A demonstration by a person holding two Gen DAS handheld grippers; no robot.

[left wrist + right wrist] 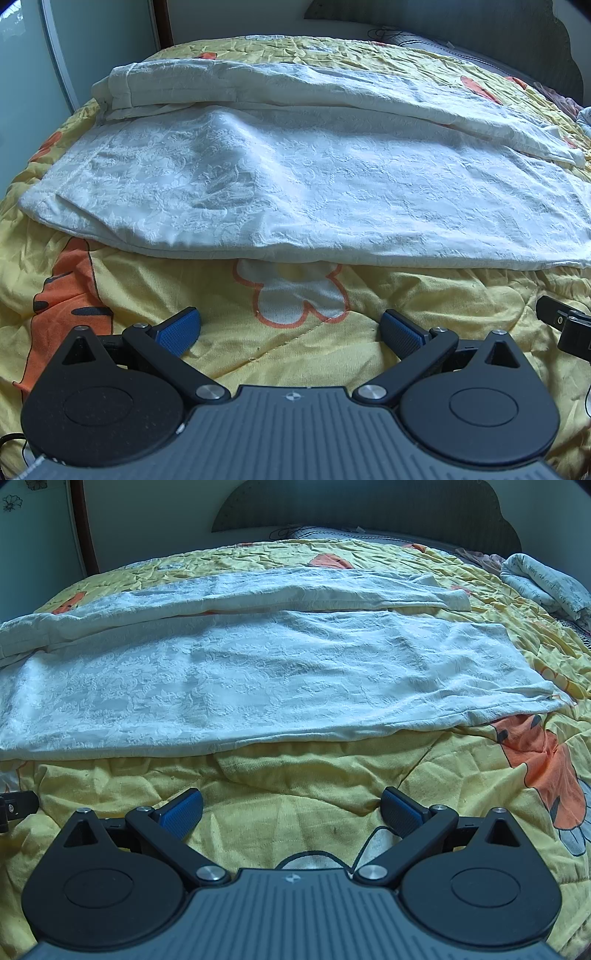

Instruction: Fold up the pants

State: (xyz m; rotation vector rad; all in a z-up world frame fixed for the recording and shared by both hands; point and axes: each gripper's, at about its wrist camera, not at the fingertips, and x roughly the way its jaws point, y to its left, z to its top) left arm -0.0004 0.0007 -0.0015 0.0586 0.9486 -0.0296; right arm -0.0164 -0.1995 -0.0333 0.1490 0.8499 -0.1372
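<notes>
One pair of white pants (295, 192) lies on the yellow bed cover (303, 354), well ahead of both tools. Its two legs are spread flat, with the long axis going from left to right; the waist end is at the left and the leg ends point right. The left tool (290, 330) has its fingers apart and holds nothing. The right tool (291, 810) is also apart and holds nothing. Only the right view shows a folded patterned cloth (546, 583) at the far right.
</notes>
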